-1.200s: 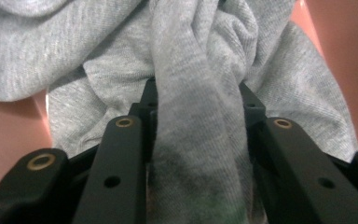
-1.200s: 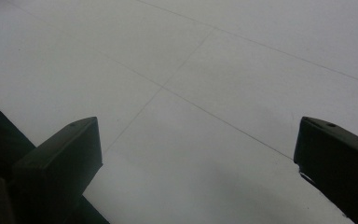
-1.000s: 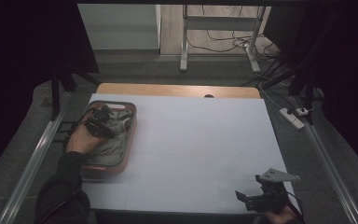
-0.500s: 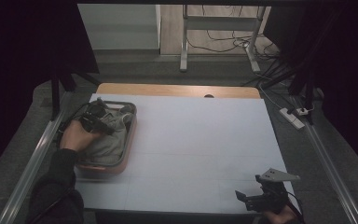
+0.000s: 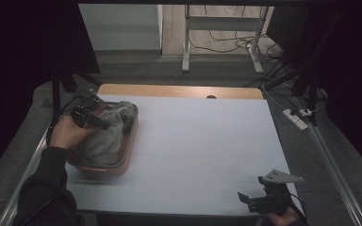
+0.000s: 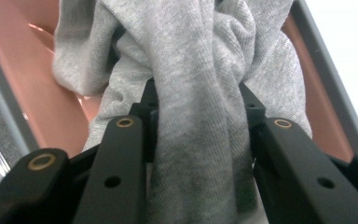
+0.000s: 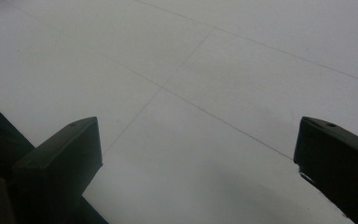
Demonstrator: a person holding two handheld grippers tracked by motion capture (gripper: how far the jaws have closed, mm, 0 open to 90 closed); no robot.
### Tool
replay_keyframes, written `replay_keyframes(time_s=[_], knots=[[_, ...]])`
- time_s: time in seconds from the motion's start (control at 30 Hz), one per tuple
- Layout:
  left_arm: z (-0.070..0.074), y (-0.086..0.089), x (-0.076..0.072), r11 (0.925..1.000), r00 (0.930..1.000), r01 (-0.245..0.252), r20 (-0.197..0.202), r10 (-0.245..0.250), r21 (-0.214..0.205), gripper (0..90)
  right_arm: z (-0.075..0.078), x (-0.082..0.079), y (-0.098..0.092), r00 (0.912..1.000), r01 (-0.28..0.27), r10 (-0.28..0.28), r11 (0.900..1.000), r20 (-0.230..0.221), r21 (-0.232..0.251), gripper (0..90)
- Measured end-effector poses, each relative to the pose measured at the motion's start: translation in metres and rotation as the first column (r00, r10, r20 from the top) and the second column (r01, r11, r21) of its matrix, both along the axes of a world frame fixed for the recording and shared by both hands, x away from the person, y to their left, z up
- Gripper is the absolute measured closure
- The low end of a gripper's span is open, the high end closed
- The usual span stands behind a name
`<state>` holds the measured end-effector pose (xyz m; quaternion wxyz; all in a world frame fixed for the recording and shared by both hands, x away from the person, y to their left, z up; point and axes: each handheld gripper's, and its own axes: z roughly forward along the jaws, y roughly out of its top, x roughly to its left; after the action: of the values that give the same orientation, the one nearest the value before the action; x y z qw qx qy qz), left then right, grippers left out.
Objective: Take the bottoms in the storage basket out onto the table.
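With my left gripper [image 5: 90,116] clamping a bunched fold of the grey garment [image 6: 200,93], I am lifting it higher out of the pink basket [image 5: 122,165] at left, while my right gripper [image 5: 252,200], jaws apart, is idling lower right.

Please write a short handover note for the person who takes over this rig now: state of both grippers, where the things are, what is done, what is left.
Left gripper: shut on a bunched fold of the grey garment, above the pink tray at the table's left side.
Right gripper: open, holds nothing, over the white table top at the near right corner.
Done: the garment is gripped and partly raised; most of it lies in the tray.
Left: probably lift it out and lay it on the table top.
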<state>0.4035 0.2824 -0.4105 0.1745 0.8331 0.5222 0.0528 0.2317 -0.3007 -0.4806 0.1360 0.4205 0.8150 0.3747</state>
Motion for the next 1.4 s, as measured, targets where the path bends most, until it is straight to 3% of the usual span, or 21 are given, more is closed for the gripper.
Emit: replay_keyframes(time_s=[0.8, 1.4], knots=[[0.055, 0.0, -0.01, 0.9994, 0.9965, 0.031, 0.078, -0.03, -0.013, 64.0, 0.0, 0.0, 0.0, 1.0, 0.0, 0.0, 1.0, -0.003, -0.001, 0.9], [0.08, -0.012, -0.016, 0.9974, 0.9898, 0.068, 0.127, -0.065, -0.024, 63.9, 0.0, 0.0, 0.0, 1.0, -0.001, 0.001, 1.0, -0.003, -0.001, 0.9]])
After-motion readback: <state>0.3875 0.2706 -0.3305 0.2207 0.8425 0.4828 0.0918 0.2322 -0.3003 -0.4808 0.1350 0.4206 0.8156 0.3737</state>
